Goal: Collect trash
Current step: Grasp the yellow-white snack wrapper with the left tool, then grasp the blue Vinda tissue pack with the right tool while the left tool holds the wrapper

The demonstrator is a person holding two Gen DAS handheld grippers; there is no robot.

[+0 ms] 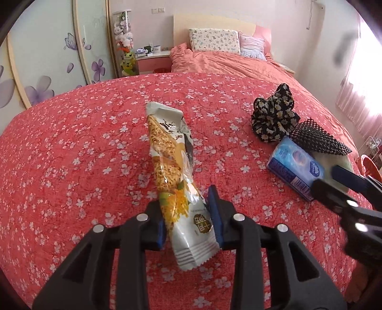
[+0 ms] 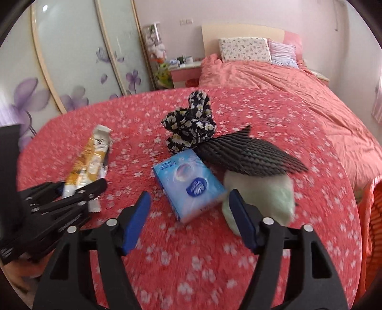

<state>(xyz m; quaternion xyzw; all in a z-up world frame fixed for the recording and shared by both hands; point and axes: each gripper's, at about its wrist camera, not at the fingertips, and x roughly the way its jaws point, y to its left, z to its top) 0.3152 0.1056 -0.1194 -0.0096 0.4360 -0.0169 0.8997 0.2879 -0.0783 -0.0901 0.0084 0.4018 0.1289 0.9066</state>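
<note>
Pinching snack wrapper (image 1: 175, 171) low down, left gripper (image 1: 188, 221).

Pink walls (image 1: 210, 9), coral bed (image 1: 229, 64), floral wardrobe doors (image 1: 47, 59), bright curtained window (image 1: 365, 78)

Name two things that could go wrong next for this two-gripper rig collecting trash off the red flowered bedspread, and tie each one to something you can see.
1. The left gripper pinches the snack wrapper only near its lower end; the long, floppy upper part could sag or slip out when moved.
2. The open right gripper faces the blue tissue pack, which lies against the pale green lump and black mesh; closing might catch those too.
</note>
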